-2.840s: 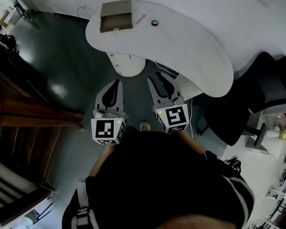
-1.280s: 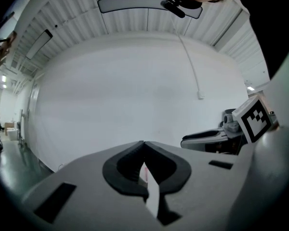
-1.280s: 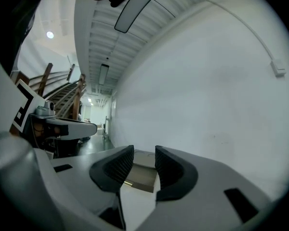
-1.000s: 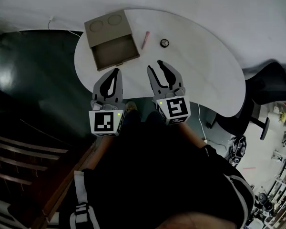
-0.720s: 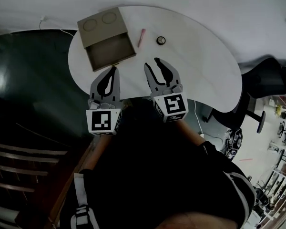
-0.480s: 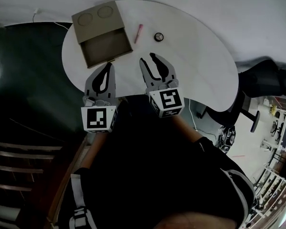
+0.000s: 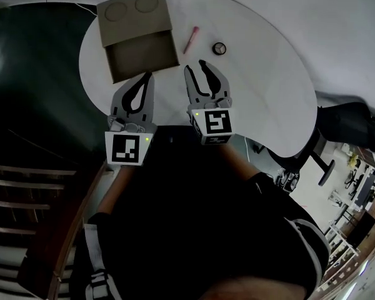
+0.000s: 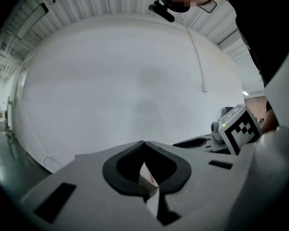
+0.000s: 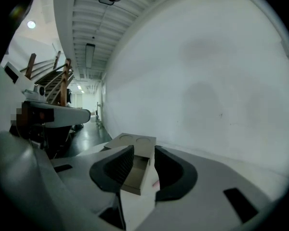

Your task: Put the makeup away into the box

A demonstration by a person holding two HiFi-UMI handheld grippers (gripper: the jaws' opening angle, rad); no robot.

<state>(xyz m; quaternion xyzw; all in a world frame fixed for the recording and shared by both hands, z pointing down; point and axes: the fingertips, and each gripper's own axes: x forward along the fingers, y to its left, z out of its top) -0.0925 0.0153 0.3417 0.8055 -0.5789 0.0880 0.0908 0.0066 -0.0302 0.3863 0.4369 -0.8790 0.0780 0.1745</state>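
Though left gripper point(image 7: 149, 75) is closed, right gripper point(image 7: 195, 66) parted and empty, box point(image 9: 132, 141) partly behind it.

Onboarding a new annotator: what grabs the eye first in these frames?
A tan box with its drawer open sits at the white table's far left, a pink makeup stick and a small round case lying to its right. Nearer the person, both grippers hang over the table's near edge: left gripper shut, right gripper open and empty.
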